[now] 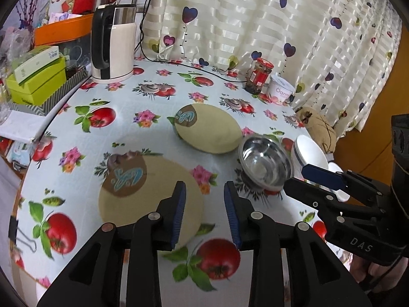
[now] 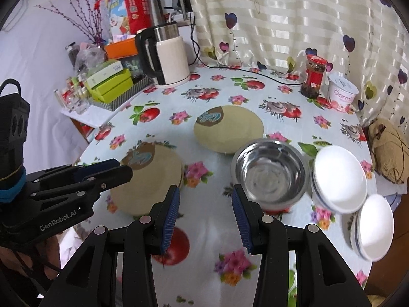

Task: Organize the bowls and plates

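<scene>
Two beige plates with a brown patch lie on the flowered tablecloth: a near plate (image 1: pixel 150 192) (image 2: pixel 150 179) and a far plate (image 1: pixel 209 130) (image 2: pixel 228 129). A steel bowl (image 1: pixel 265 165) (image 2: pixel 271 171) stands right of them. Two white bowls (image 2: pixel 338 179) (image 2: pixel 374 222) stand further right; one shows in the left wrist view (image 1: pixel 310 153). My left gripper (image 1: pixel 204 209) is open and empty above the near plate's right edge; it also shows in the right wrist view (image 2: pixel 112 171). My right gripper (image 2: pixel 204 215) is open and empty, just left of the steel bowl; it also shows in the left wrist view (image 1: pixel 299 179).
A kettle (image 1: pixel 113 43) (image 2: pixel 168 56) with its cable stands at the back. A red-lidded jar (image 2: pixel 313 76) and a yoghurt tub (image 2: pixel 342 92) stand at the back right by the curtain. Green boxes (image 1: pixel 35 76) sit left. A brown bag (image 2: pixel 388 151) lies at the right edge.
</scene>
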`<state>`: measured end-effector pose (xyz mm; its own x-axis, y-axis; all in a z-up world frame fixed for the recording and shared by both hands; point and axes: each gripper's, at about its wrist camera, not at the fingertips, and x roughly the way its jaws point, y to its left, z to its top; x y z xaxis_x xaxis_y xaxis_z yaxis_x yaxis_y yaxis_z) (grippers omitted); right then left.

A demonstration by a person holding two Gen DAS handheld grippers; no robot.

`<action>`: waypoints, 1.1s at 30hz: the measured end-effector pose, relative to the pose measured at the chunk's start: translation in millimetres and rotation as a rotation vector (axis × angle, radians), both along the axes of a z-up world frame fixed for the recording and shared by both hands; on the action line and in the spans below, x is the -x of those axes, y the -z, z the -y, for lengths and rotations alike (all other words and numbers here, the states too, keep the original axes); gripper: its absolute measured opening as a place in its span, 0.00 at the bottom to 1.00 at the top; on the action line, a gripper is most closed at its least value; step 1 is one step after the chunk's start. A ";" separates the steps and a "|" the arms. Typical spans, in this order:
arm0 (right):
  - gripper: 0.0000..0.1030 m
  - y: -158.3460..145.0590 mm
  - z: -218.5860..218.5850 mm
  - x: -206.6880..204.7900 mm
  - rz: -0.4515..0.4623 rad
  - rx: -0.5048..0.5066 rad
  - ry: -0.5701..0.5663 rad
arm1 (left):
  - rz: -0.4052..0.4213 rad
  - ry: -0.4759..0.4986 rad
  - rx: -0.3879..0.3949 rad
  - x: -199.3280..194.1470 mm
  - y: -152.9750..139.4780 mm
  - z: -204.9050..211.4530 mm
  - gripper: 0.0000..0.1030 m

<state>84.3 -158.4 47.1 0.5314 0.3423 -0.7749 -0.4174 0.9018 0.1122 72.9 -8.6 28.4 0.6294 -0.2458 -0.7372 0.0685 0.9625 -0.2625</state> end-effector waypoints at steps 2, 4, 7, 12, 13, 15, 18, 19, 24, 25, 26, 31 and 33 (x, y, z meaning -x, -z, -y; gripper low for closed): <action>0.48 -0.1 -0.8 -9.7 0.001 0.000 0.001 | 0.001 -0.002 0.008 -9.0 0.5 -2.6 0.33; 0.50 -0.2 -2.1 -20.2 0.001 0.000 -0.004 | -0.003 0.001 0.020 -16.7 2.0 -4.9 0.33; 0.50 1.2 -3.6 -32.5 0.000 0.008 -0.002 | -0.017 0.008 0.039 -30.3 4.6 -7.8 0.33; 0.50 3.5 -4.7 -55.2 -0.003 0.029 0.003 | -0.034 0.004 0.060 -51.8 7.9 -12.8 0.33; 0.50 4.2 -4.9 -61.2 -0.005 0.034 0.002 | -0.035 0.002 0.061 -56.8 8.3 -13.3 0.33; 0.50 5.1 -4.4 -69.1 -0.007 0.042 0.004 | -0.039 0.000 0.064 -65.5 9.5 -14.1 0.33; 0.50 7.7 -4.5 -81.3 -0.011 0.054 0.004 | -0.066 -0.001 0.079 -81.0 15.0 -14.8 0.33; 0.50 8.9 -4.2 -85.3 -0.014 0.056 0.002 | -0.071 0.000 0.078 -84.7 16.3 -14.4 0.33; 0.50 15.9 -3.3 -105.7 -0.027 0.074 -0.002 | -0.109 0.002 0.076 -110.3 28.1 -12.0 0.33; 0.50 17.1 -2.8 -110.1 -0.029 0.079 -0.003 | -0.115 0.001 0.075 -113.2 30.3 -12.1 0.33; 0.50 18.7 -2.3 -115.4 -0.032 0.083 -0.004 | -0.126 -0.004 0.072 -118.8 33.3 -11.8 0.33; 0.50 28.4 1.4 -138.1 -0.062 0.090 -0.013 | -0.157 -0.015 0.075 -137.0 43.9 -12.2 0.33; 0.50 34.5 5.7 -150.2 -0.089 0.079 -0.010 | -0.177 -0.024 0.083 -144.5 48.9 -13.3 0.33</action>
